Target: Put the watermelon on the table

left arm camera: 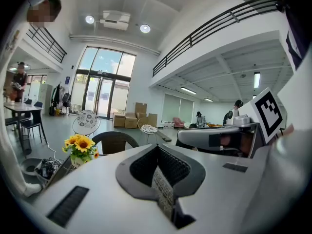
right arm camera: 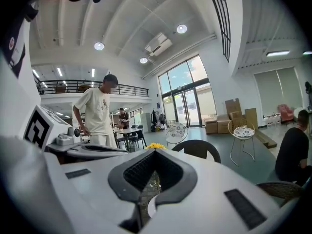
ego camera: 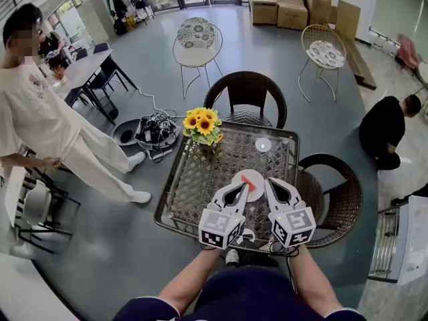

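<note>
Left claw (ego camera: 239,187) and right claw (ego camera: 270,183) nearest, side by side above near edge of desk (ego camera: 194,179). Both closed, nothing inside. Watermelon slice (ego camera: 249,181) lies on white plate (ego camera: 253,192) on desk, just ahead between tips, nearer left claw. Long axis seems diagonal.

Watermelon (ego camera: 248,180) on plate (ego camera: 257,190) — on the table (ego camera: 198,172) (sunflowers (ego camera: 202,124) behind).

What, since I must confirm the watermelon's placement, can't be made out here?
Watermelon: head view, too small to judge how it rests on the plate.
Plate's edges: head view, covered by left claw and right claw.
Tabletop: both gripper views, mostly blocked by each claw's own body.
Round object beyond plate: head view, too small to identify.
</note>
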`<control>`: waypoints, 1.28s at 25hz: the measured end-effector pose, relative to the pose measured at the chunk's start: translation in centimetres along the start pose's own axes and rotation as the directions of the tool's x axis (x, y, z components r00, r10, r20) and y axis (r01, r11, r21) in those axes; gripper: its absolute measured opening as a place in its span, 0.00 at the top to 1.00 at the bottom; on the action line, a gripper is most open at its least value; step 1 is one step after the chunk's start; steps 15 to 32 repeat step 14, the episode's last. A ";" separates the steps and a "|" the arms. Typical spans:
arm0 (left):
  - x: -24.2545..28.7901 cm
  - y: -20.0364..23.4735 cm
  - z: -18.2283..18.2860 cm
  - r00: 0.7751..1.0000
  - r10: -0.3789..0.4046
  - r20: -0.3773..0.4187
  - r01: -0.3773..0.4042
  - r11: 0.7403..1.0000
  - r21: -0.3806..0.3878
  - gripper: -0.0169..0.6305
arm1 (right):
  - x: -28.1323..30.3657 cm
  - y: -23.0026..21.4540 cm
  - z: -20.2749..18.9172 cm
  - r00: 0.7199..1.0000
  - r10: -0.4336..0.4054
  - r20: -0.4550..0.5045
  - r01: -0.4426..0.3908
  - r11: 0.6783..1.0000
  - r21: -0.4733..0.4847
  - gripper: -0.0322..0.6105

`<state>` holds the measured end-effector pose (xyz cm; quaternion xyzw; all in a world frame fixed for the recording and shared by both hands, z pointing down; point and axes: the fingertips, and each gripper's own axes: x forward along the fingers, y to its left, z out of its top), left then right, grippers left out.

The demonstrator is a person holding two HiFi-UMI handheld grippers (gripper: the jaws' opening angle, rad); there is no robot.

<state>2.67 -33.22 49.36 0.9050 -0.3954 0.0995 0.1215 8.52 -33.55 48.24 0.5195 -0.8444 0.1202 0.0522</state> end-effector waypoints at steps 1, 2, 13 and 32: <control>0.0 0.0 0.1 1.000 0.000 0.003 0.000 1.000 -0.003 0.96 | 0.0 0.0 0.2 1.000 0.002 0.004 -0.002 1.000 -0.002 0.95; -0.1 0.0 0.2 1.000 -0.001 0.006 0.001 1.000 -0.006 0.96 | -0.1 0.1 0.3 1.000 0.003 0.007 -0.003 1.000 -0.003 0.95; -0.4 -0.7 1.2 0.999 -0.008 0.034 0.009 1.000 -0.007 0.96 | -0.8 0.5 0.8 0.999 0.017 0.028 -0.016 1.000 -0.014 0.95; -0.5 -0.9 1.3 0.999 -0.009 0.034 0.009 1.000 -0.006 0.96 | -0.9 0.6 0.9 0.999 0.018 0.029 -0.018 1.000 -0.015 0.95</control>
